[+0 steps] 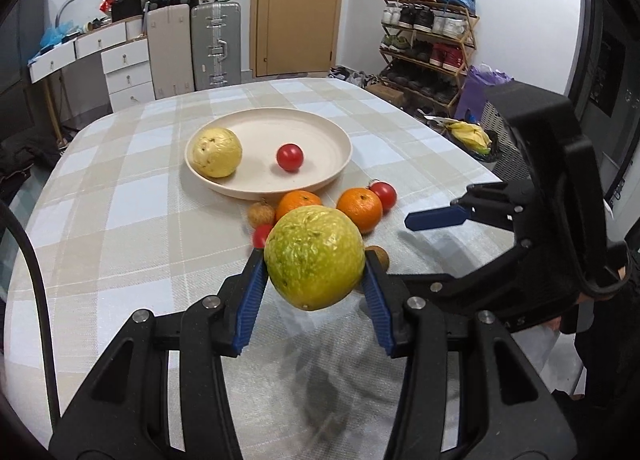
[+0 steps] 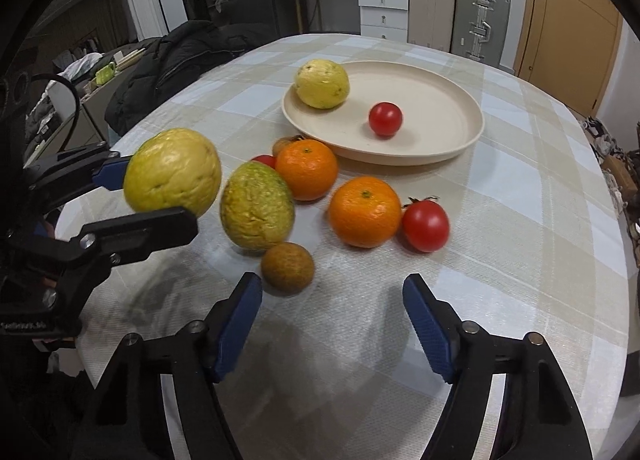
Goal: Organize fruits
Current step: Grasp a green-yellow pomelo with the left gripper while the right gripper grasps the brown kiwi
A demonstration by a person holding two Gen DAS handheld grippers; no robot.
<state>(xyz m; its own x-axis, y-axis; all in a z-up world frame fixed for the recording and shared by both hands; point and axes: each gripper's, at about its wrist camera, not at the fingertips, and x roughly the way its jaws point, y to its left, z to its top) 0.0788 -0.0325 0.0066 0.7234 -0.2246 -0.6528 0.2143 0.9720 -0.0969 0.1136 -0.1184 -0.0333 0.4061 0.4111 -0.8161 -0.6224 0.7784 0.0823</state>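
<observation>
Ahead of both tools lies a checked-cloth table (image 2: 520, 220) in a cluttered room — suitcases, a shoe rack. The plate (image 2: 440, 148) beyond holds a yellow guava (image 2: 322, 83) and a tomato (image 2: 385, 118). The left tool (image 1: 314, 284) grips a green-yellow guava (image 1: 314, 258) off the table — the right tool (image 2: 332, 324) stands part-open, empty.

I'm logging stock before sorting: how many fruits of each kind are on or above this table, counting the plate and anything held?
Guavas: 3, one held in the left claw, one on the tablecloth, one on the plate
Oranges: 2
Tomatoes: 3
Small brown fruits: 2
Total: 10
</observation>
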